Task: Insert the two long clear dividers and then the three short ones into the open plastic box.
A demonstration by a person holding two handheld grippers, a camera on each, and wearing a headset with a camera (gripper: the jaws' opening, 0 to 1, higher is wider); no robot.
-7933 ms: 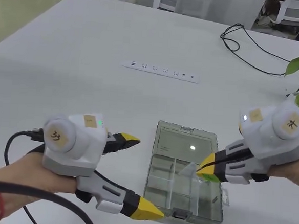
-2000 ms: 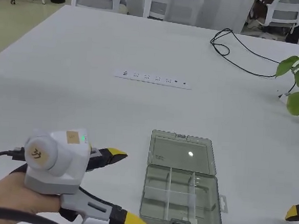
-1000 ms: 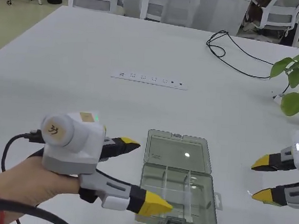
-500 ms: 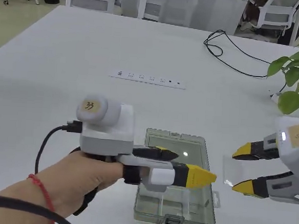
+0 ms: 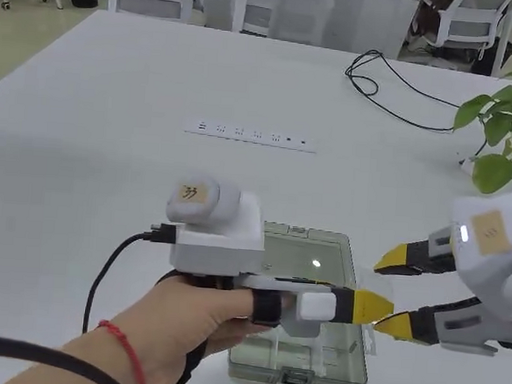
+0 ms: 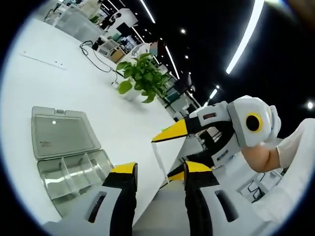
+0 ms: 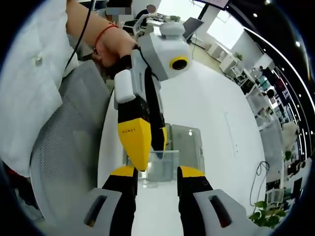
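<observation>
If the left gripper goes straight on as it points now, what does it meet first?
Most likely the clear divider held between the right gripper's jaws, just ahead of the left gripper; depth is unclear.

In the head view, the left gripper point(image 5: 367, 303) and the hand point(image 5: 199, 318) holding it cover most of the tray of the box point(image 5: 313, 249) at lower centre, so its compartments cannot be counted. The right gripper point(image 5: 388, 291) runs off the right edge. The clear divider point(image 6: 161, 160) clamped between the right gripper's tips is too faint in the head view for its outline to be traced, and in the right gripper view the left gripper's yellow jaw hides part of the box.
</observation>
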